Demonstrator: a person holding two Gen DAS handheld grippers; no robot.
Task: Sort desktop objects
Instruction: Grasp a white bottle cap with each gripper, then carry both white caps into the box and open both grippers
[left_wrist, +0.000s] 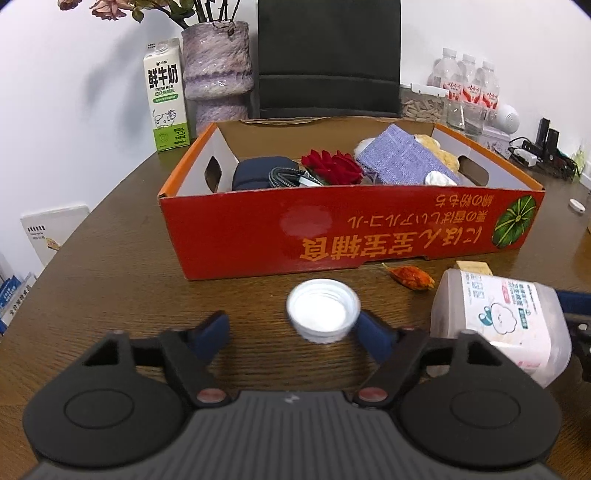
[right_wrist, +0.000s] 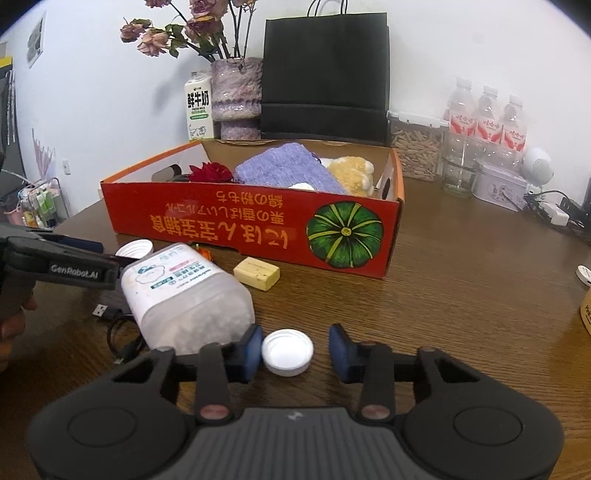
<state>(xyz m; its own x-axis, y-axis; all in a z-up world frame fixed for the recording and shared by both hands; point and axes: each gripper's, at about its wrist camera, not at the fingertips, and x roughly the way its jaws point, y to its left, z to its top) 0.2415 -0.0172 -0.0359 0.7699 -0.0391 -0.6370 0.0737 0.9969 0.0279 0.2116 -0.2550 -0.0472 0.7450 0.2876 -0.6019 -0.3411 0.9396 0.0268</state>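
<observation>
Two white bottle caps lie on the brown table in front of a red cardboard box (left_wrist: 240, 229) (right_wrist: 221, 229) that holds a red rose, purple cloth and other items. One cap (left_wrist: 323, 310) sits between the fingers of my left gripper (left_wrist: 291, 334); the right finger is at its rim and the left finger stands well apart. The other cap (right_wrist: 287, 352) lies between the pads of my right gripper (right_wrist: 297, 350), its left pad against it, with a gap at the right pad. A frosted plastic jar (left_wrist: 498, 314) (right_wrist: 184, 295) lies on its side between the two grippers.
A yellow block (right_wrist: 256, 273) and an orange dried flower (left_wrist: 410, 277) lie by the box front. A black USB cable (right_wrist: 110, 314) lies beside the jar. Milk carton (left_wrist: 166, 99), vase (left_wrist: 218, 74), black bag (right_wrist: 325, 74) and water bottles (right_wrist: 487, 118) stand behind.
</observation>
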